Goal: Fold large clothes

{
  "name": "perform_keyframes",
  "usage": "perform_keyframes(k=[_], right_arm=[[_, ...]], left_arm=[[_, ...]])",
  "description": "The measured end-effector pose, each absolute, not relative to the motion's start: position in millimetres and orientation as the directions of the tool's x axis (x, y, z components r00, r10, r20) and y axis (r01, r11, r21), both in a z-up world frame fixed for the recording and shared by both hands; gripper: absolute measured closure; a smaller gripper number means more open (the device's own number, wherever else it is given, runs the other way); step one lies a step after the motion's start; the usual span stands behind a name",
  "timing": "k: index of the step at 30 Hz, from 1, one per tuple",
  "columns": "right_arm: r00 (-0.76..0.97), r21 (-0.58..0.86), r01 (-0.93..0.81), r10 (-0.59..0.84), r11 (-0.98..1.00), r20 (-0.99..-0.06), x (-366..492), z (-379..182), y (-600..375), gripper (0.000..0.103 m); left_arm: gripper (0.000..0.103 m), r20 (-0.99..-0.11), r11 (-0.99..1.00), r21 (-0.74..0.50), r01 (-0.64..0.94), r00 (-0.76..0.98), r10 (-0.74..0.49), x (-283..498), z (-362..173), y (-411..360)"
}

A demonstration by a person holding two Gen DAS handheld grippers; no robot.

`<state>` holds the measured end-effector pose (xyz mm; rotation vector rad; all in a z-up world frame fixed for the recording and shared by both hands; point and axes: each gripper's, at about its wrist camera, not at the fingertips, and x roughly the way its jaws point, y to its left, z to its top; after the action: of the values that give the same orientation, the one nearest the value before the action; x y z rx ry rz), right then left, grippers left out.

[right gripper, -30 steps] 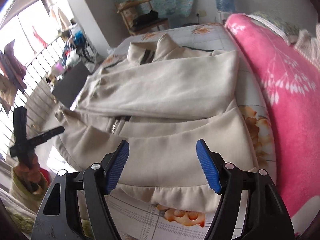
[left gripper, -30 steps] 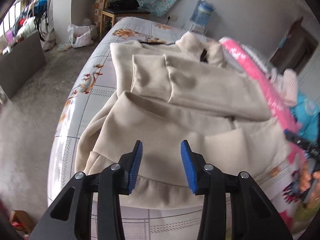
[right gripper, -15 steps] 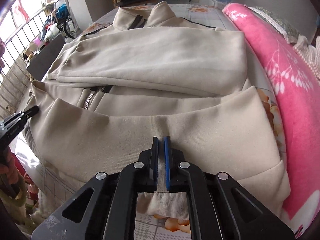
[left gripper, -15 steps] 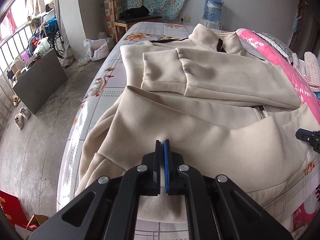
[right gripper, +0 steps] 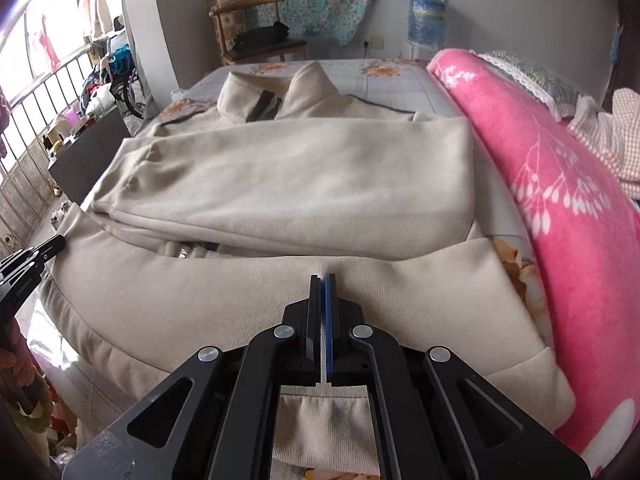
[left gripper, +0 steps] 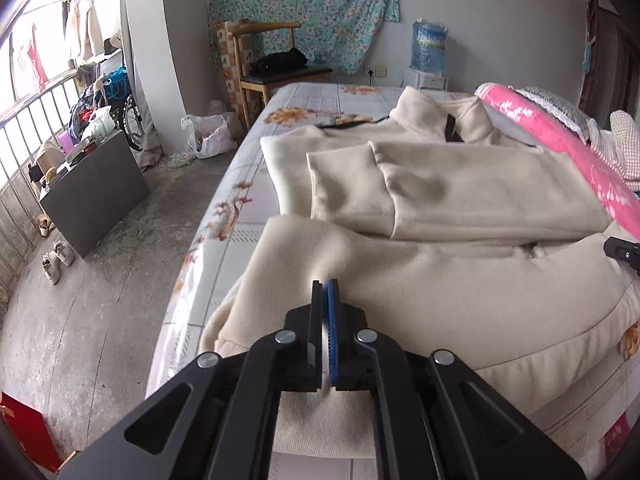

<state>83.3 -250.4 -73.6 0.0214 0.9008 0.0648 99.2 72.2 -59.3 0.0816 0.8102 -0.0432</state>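
A cream zip-up jacket lies on the bed with its collar far from me and both sleeves folded across its chest. It also shows in the right wrist view. My left gripper is shut on the jacket's bottom hem near its left side, and the cloth bulges up in front of it. My right gripper is shut on the hem near its right side. Each gripper's tip shows at the edge of the other view.
The bed has a floral grey sheet, its left edge dropping to a concrete floor. A rolled pink blanket runs along the right side. A wooden chair, a water jug and a dark cabinet stand beyond.
Both grippers went from open above the hem to shut on it. Since then they have lifted the hem slightly and the view has levelled toward the far wall.
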Motion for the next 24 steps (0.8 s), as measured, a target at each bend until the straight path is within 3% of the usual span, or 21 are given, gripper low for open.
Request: perform_keyframes(k=[8, 13, 18, 24], right_arm=[[0.678, 0.041, -0.033, 0.053, 0.999, -0.733, 79.9, -58.8, -248.4, 0.103], [0.633, 0.051, -0.026, 0.056, 0.998, -0.772, 91.4, -86.6, -249.9, 0.103], [0.684, 0.077, -0.031, 0.077, 0.997, -0.725, 85.5, -67.5, -253.8, 0.103], [0.660, 0.051, -0.060, 0.078, 0.997, -0.748, 96.4, -86.9, -250.5, 0.103]], left_arm=[[0.097, -0.694, 0.996, 0.039, 0.078, 0.719, -0.029, 92.8, -50.6, 78.4], [0.094, -0.706, 0.993, -0.085, 0.087, 0.698, -0.122, 86.8, -42.1, 98.3], [0.091, -0.739, 0.999, -0.038, 0.028, 0.672, -0.047, 74.6, -46.2, 122.9], [0.088, -0.788, 1.000, -0.010, -0.027, 0.615, 0.009, 69.7, -68.7, 136.8]])
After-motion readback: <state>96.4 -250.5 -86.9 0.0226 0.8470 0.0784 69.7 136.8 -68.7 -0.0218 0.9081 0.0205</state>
